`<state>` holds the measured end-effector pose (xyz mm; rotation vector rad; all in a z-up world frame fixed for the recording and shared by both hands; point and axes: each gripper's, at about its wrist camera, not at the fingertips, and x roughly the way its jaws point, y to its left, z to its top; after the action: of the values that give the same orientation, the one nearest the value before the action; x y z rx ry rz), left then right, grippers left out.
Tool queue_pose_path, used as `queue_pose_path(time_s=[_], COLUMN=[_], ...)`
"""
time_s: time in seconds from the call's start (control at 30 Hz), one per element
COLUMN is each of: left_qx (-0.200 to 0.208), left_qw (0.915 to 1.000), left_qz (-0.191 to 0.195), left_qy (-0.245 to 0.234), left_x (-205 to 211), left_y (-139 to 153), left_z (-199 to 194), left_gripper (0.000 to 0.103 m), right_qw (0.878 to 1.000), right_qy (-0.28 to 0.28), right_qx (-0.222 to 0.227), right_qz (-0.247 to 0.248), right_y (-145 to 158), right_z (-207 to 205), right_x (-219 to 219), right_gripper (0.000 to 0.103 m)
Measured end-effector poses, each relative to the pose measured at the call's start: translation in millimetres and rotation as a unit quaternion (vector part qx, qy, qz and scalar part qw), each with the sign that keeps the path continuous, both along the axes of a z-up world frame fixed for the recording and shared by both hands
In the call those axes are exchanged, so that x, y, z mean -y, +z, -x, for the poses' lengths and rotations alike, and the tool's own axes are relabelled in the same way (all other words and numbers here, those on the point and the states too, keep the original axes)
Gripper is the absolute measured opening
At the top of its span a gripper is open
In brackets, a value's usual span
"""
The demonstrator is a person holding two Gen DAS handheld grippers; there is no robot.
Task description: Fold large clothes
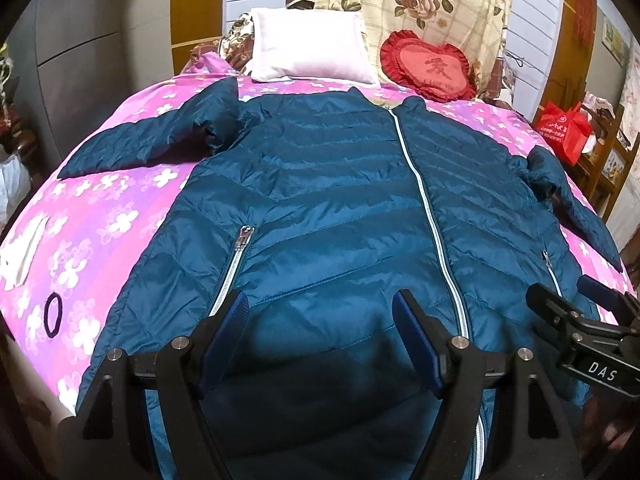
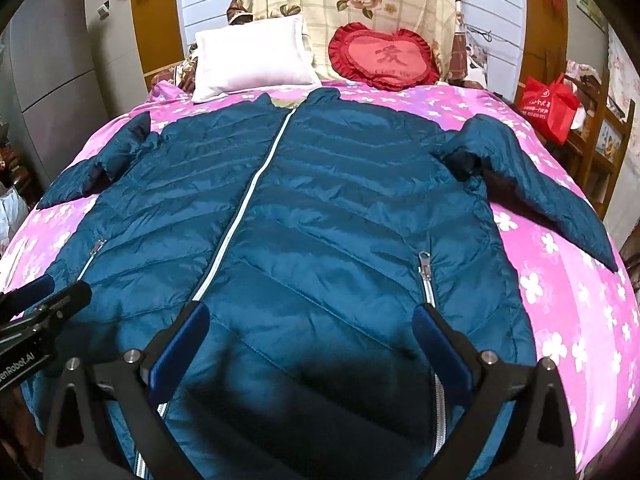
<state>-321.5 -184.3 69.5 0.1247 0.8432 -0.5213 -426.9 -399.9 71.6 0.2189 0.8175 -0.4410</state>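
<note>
A dark teal quilted puffer jacket with a white front zipper (image 1: 340,208) is lying flat and face up on the pink bed cover with white flowers (image 1: 92,216), its collar pointing toward the white square pillow (image 1: 308,46) and its hem lying nearest to the two cameras. Both sleeves are spreading out to the sides of the jacket body, each one bending downward at the elbow. The left gripper (image 1: 320,332) is hovering over the hem on the jacket's left half, its blue pads standing wide apart and pinching nothing; the right gripper (image 2: 312,344) is doing the same over the other half, also spread and empty. I am judging that the jacket is light and very soft, with a smooth shiny shell that is probably slipping easily between the pads — so a deep bite on a thick edge seems safer than a pinch on the flat quilting. The cuffs of the sleeves, the hem corners or the shoulder seams are looking like the best places to take hold, because there the fabric is doubled. The filling is probably making the folds springy, so they may be opening again. On writing: beside the pillow the red heart-shaped frilled cushion (image 1: 430,66) is carrying one large Chinese character, with small letters below it too blurred to read; the right gripper's body is showing "DAS" in the left view, and the left gripper's body is showing "enRobot.AI" — cut at the edge — in the right view. The print on the red shopping bag (image 1: 562,130) is not readable.
</note>
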Motion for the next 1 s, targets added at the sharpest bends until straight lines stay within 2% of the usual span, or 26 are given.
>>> queue_pose_path(time_s=[0.63, 1.0], left_qx=[0.0, 0.011], left_qw=[1.0, 0.9997], left_qz=[0.004, -0.013], left_qy=[0.007, 0.02], left_x=[-1.9, -2.9], left_y=[-5.9, -6.0], left_z=[0.4, -2.3], left_gripper=[0.047, 0.047], right_qw=[1.0, 1.0], right_qy=[-0.004, -0.008], right_qx=[-0.006, -0.005], right_qz=[-0.007, -0.012], right_y=[-4.0, -5.0], right_z=[-3.3, -5.0], right_x=[0.0, 0.6], right_gripper=[0.103, 0.103])
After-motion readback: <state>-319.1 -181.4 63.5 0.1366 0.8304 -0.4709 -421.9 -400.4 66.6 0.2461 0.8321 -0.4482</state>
